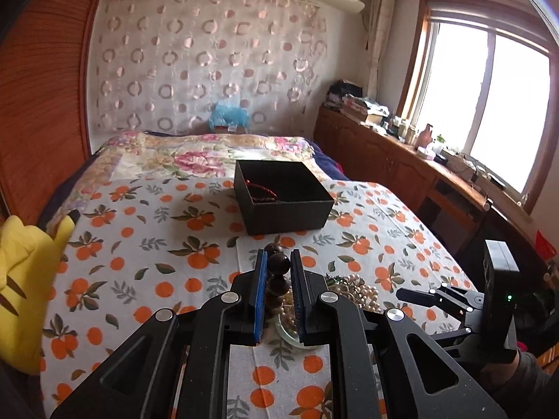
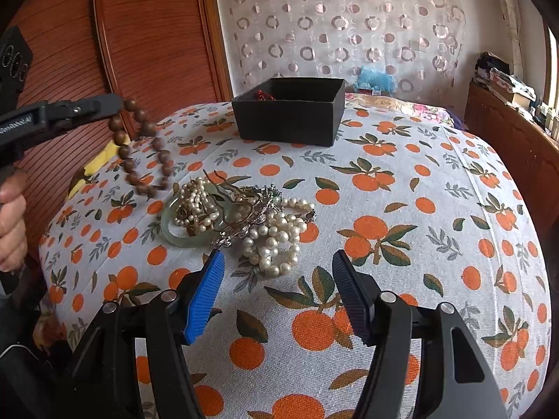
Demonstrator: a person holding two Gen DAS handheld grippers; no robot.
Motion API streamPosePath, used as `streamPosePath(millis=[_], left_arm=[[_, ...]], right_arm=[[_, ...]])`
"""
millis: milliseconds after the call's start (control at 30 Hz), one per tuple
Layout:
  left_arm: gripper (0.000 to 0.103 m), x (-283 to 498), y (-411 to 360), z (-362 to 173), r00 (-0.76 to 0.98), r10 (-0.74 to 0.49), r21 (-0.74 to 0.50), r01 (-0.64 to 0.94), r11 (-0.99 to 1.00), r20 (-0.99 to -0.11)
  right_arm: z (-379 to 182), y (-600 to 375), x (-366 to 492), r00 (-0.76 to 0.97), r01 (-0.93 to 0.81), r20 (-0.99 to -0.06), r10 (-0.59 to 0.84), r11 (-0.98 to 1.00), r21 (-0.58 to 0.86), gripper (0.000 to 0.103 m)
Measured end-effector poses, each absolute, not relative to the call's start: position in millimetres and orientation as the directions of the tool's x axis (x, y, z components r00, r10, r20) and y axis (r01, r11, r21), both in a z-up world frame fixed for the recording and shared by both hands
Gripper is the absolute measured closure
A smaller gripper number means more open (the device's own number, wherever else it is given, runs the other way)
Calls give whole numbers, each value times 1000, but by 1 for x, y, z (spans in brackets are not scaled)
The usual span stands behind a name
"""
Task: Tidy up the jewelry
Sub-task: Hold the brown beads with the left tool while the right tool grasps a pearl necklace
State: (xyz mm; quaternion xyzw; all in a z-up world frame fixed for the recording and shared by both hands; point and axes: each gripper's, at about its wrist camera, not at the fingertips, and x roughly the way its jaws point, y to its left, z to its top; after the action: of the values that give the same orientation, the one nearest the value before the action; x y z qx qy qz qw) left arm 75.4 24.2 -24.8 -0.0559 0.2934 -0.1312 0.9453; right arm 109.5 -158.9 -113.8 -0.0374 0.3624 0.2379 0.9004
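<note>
right wrist | wooden bead bracelet [image 2: 145,150] | round brown beads, dangling loop

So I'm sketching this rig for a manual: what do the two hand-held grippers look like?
Each hand-held gripper, left and right, is matte black plastic with angled linkage arms, silver round pivot pins and ribbed blue finger pads. The left one carries white lettering on its side; a grey sleeve shows behind the right one.

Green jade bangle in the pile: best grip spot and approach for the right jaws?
Grip the jade bangle on its bare near-left arc, from above, one jaw inside the ring and one outside. It lies flat on the bedspread, so a side approach would likely just push it. Its far and right parts sit under pearl strands and a hairpin. The right gripper is open.
</note>
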Motion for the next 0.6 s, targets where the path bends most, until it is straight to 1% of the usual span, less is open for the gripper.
streamPosePath(millis=[67,100,167,233,333,467,600], left_arm=[[91,73,28,-24,800,-271,-177,208,962,-535],[91,72,30,-24,803,-267,-176,204,963,-533],[91,72,33,-25,803,-266,-180,200,963,-533],[91,72,35,-27,801,-265,-184,196,963,-536],[91,71,36,-30,798,-271,-192,197,961,-538],[91,71,33,-34,793,-277,-195,202,960,-543],[91,71,31,-36,789,-278,-195,203,960,-548]], right_arm=[[-111,-158,111,626,-462,-672,396,882,90,38],[-109,-158,113,624,-465,-673,397,881,88,42],[-107,-157,116,626,-468,-676,389,881,73,47],[-106,-158,122,627,-460,-682,376,885,65,56],[-107,-160,132,599,-458,-694,398,882,110,63],[-113,-150,135,565,-487,-714,412,866,115,64],[-121,-144,132,552,-495,-737,390,865,87,64]])
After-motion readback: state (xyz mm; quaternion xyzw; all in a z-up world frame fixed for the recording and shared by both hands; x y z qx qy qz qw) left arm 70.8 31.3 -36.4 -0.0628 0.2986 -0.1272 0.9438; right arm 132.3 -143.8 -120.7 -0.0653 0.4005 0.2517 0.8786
